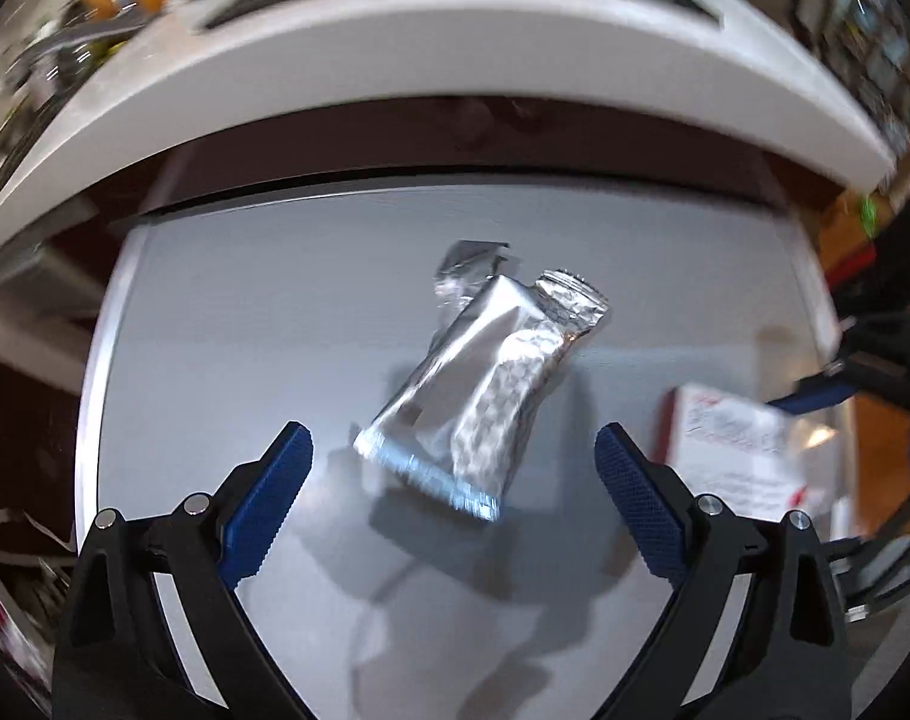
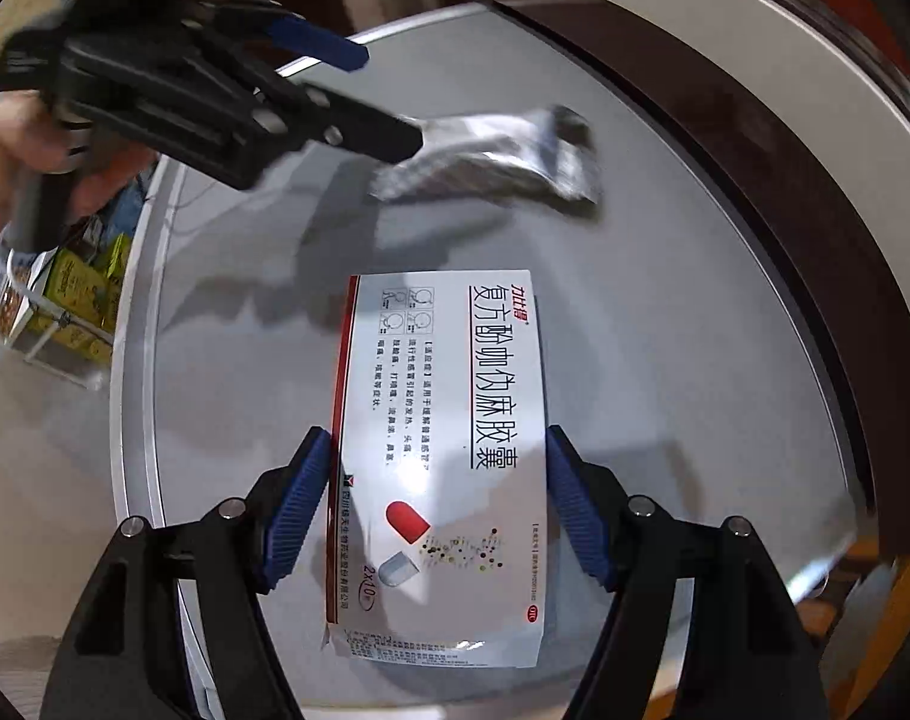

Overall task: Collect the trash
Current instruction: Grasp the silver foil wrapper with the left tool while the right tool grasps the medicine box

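Silver crinkled foil wrapper (image 1: 484,384) lies flat on the pale grey worktop (image 1: 245,312), long axis diagonal, just ahead of the wide-open, empty left gripper (image 1: 453,450). White flat medicine box with red edge (image 2: 449,450) lies lengthwise between the right gripper (image 2: 434,450) fingers; can't tell if the pads press it.
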`<state>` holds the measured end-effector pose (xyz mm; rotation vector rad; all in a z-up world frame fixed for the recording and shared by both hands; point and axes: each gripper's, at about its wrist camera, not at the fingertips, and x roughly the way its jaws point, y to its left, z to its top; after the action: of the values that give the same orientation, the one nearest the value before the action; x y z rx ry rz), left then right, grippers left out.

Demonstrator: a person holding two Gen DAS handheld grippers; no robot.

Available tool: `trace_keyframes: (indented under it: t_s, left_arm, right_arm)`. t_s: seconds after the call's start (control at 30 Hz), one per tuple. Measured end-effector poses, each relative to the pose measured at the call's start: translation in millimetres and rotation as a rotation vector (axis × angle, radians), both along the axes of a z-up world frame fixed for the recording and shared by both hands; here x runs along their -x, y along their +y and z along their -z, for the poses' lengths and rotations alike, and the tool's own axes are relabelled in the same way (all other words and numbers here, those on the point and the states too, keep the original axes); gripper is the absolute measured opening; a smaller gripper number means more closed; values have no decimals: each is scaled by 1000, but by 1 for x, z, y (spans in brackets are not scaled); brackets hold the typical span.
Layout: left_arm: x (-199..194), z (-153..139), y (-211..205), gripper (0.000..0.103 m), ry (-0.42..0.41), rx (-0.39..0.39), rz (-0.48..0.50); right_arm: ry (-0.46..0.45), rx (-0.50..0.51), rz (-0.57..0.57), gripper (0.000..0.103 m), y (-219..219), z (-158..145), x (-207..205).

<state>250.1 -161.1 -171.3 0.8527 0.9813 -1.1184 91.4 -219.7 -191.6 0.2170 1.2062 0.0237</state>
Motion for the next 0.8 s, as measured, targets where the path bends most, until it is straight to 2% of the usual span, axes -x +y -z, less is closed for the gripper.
trace_keyframes:
  t_s: [0.1, 0.3, 0.33, 0.4, 0.47, 0.5, 0.67, 0.8]
  left_arm:
    - [1, 16, -17, 96, -9, -35, 47]
    - [-8, 31, -30, 95, 63, -34, 40]
    - [-9, 32, -29, 87, 65, -27, 33]
    - [-10, 30, -28, 78, 81, -12, 23]
    - [-8, 26, -27, 65, 82, -7, 16]
    - [-8, 24, -25, 61, 111, 0, 10]
    - [0, 10, -4, 59, 133, 60, -44]
    - [7, -13, 23, 59, 146, 146, -137]
  right_arm:
    - [1, -7, 39, 70, -9, 0, 9]
    - [-11, -8, 72, 70, -14, -5, 15]
    - [-14, -9, 76, 70, -15, -7, 16]
    - [-18, -8, 77, 70, -12, -8, 13]
    - [-24, -8, 76, 70, -12, -9, 13]
    - [-26, -8, 74, 70, -12, -9, 12]
    - [-41, -3, 65, 70, -9, -12, 10]
    - [-58, -5, 61, 70, -10, -17, 9]
